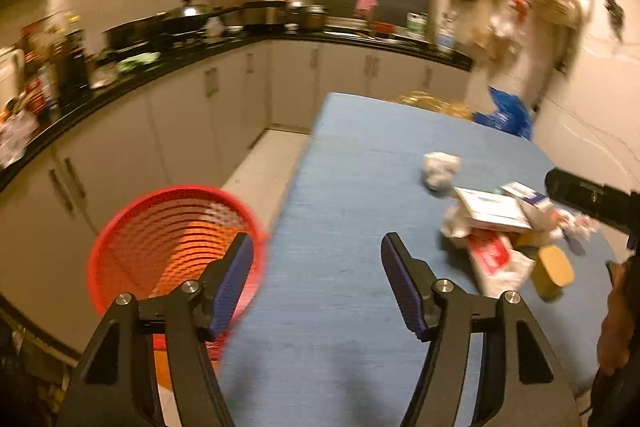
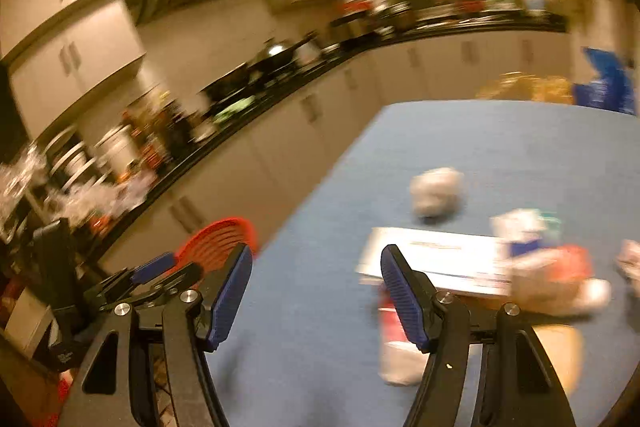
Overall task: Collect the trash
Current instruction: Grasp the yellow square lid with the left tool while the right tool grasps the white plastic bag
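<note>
A pile of trash lies on the blue table (image 1: 352, 187): a crumpled white paper ball (image 1: 440, 169), a flat white box (image 1: 494, 209), a red and white wrapper (image 1: 494, 261) and a tan block (image 1: 554, 267). A red mesh bin (image 1: 160, 239) stands on the floor at the table's left edge. My left gripper (image 1: 318, 287) is open and empty above the table's near left edge. My right gripper (image 2: 316, 291) is open and empty, just left of the pile; the ball (image 2: 436, 193), box (image 2: 436, 261) and bin (image 2: 218, 239) show there too. Both views are blurred.
A black kitchen counter (image 1: 168, 75) crowded with pots and bottles runs along the left and back over white cabinets. A blue bag (image 1: 508, 111) and yellow packaging (image 1: 436, 103) sit at the table's far end. Items hang on the right wall (image 1: 520, 11).
</note>
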Demonstrator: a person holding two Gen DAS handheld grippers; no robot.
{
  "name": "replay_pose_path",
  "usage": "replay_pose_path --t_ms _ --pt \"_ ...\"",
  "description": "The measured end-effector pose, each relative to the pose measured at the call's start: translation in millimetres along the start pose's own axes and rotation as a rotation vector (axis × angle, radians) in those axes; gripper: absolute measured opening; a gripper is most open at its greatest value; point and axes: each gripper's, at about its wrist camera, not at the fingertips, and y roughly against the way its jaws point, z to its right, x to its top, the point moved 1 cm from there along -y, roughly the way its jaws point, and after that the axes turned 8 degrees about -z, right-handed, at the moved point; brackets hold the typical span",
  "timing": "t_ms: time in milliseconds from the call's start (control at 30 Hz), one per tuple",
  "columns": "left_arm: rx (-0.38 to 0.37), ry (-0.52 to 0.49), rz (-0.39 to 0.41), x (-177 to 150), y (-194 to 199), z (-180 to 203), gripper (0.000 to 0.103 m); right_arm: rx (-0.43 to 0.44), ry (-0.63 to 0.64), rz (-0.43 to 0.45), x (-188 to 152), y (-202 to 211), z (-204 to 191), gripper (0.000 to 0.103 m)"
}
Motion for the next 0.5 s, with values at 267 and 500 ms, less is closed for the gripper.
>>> replay_pose_path --t_ms 267,500 --pt "-0.092 -0.118 -0.041 0 -13 79 0.066 -0.35 -0.18 0.066 4 70 123 0.081" --pt "-0.162 -0.218 -0.068 -9 -15 140 0.075 -0.442 -0.373 -0.043 -3 58 218 0.081"
